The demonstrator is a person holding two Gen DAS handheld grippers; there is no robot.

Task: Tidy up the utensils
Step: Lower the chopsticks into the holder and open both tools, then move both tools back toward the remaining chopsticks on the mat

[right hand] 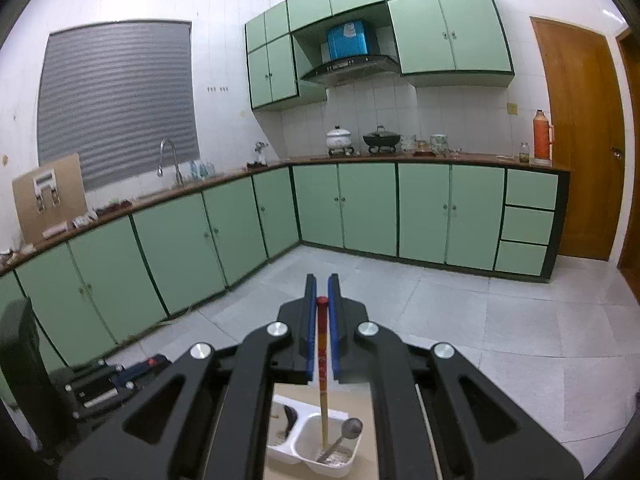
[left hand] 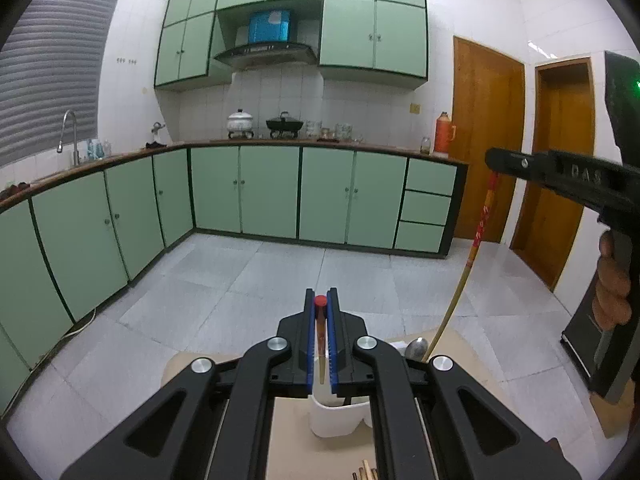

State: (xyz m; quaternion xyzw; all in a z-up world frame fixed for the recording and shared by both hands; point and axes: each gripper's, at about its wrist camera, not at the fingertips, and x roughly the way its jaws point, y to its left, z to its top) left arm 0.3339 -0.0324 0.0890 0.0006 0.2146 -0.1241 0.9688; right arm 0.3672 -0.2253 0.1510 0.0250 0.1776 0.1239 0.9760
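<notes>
A red-capped chopstick (right hand: 322, 364) stands upright, its tip in the right compartment of a white two-compartment utensil holder (right hand: 296, 450), beside a leaning metal spoon (right hand: 347, 432); another red-capped chopstick (left hand: 320, 328) stands over the holder.

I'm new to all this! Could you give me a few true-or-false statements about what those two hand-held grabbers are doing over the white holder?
1. The right gripper grips a red-tipped wooden chopstick between its blue-padded fingers. True.
2. That chopstick's lower end reaches into the white plastic two-compartment utensil holder. True.
3. The left gripper is empty. False: it holds another red-capped chopstick.
4. The metal spoon lies on the floor. False: it leans inside the holder.
5. The cupboard doors are blue. False: pale green.
</notes>
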